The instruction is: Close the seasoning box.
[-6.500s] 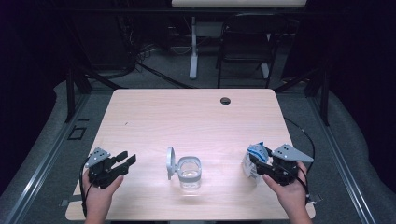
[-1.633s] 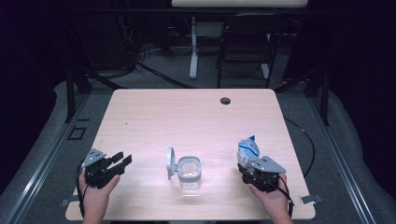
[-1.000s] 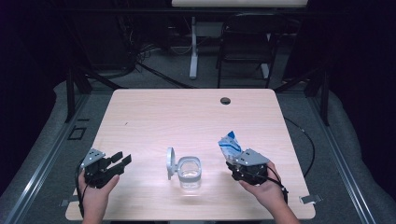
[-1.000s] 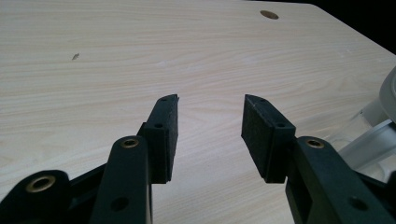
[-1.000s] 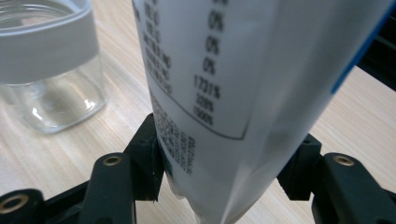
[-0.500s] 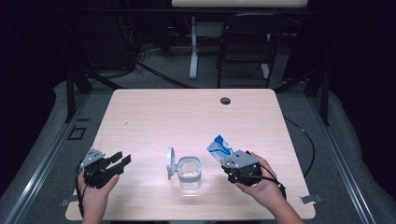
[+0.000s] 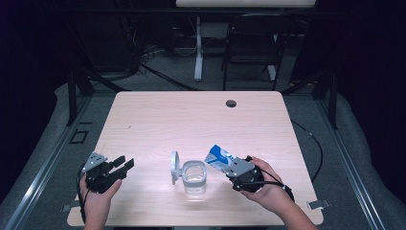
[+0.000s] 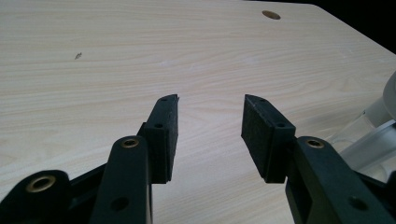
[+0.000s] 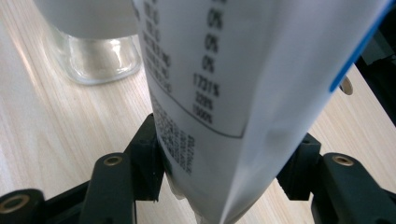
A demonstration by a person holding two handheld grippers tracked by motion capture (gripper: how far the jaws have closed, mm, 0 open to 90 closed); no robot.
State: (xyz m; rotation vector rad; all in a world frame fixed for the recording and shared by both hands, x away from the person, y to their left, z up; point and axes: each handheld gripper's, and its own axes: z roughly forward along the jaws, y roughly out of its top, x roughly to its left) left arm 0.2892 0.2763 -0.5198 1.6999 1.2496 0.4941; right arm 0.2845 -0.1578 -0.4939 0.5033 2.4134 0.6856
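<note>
Pouch (image 7: 219, 156) — a soft white packet with blue on its upper end, tilted toward the jar, its top corner hanging just beside the jar's rim. In the right gripper view the pouch (image 9: 219, 88) shows a white face printed with a column of percentages and a block of small text, a thin blue stripe down one edge. Its lower end is pinched between the two black jaws; the pads press both faces and the film bulges above them.

Right gripper (image 7: 235, 168) grasps the pouch, held in a hand at the near right of the table.

Jar (image 7: 194, 175) — clear glass, squarish with rounded corners, standing upright and open near the front edge, about mid-width. Its hinged lid (image 7: 175, 167) stands up on the left side. The glass base (image 9: 95, 58) rests flat on the wood.

Left gripper (image 7: 119, 166) sits well apart at the near left, jaws spread, nothing between the pads (image 8: 163, 128), only bare wood beyond them.

Table (image 7: 191, 120) — pale wood, rounded corners. A dark round hole (image 7: 231, 103) lies near the far edge. The whole far half is open; the jar stands fairly close to the front edge.
</note>
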